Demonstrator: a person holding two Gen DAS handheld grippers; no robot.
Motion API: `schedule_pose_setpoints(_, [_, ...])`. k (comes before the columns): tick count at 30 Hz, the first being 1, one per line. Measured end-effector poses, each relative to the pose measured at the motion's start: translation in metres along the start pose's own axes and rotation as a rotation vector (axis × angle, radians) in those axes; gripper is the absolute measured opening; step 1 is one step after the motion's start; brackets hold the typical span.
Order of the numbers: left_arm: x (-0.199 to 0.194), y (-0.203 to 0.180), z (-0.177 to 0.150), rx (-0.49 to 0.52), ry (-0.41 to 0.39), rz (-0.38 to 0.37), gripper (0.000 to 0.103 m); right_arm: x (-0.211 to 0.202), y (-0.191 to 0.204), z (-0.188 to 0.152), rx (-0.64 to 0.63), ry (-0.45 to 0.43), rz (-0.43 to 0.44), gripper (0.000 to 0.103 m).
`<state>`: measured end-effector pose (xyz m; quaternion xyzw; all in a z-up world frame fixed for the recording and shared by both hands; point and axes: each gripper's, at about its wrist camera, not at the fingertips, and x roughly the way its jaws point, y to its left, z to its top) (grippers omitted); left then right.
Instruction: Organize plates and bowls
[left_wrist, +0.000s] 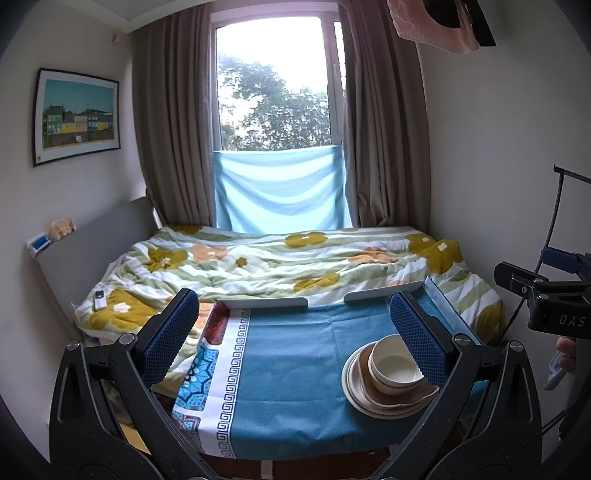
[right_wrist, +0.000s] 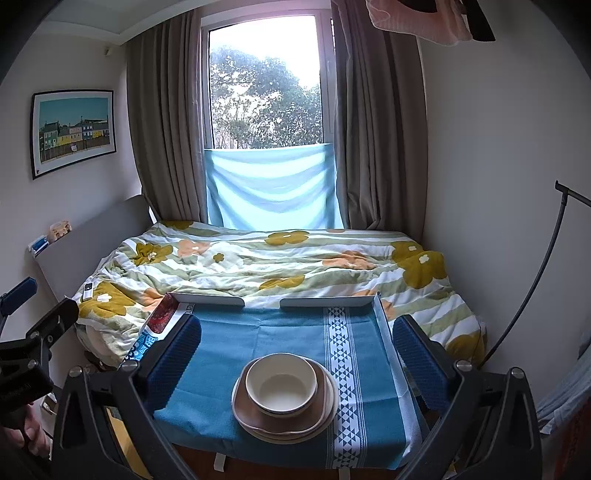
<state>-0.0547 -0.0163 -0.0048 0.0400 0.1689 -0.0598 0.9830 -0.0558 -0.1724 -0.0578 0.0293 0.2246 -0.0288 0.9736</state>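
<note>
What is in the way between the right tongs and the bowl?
Nothing visible. The right tongs hang open above the near table edge, and the bowl sits atop the plates straight ahead, with only blue tablecloth around it.

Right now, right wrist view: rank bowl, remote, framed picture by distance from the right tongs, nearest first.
From the right tongs:
1. Bowl, centre, atop the plate stack, between the open fingers.
2. Remote, left, on the quilt.
3. Framed picture, far left wall.
</note>
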Motion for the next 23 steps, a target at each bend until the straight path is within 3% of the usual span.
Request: schedule_pose_setpoints(23, [0.014, -0.012, -0.004, 0.002, -0.017, 0.033, 0.103, 0.01, -0.013, 0.004, -0.002, 0.022, 0.002, 0.103])
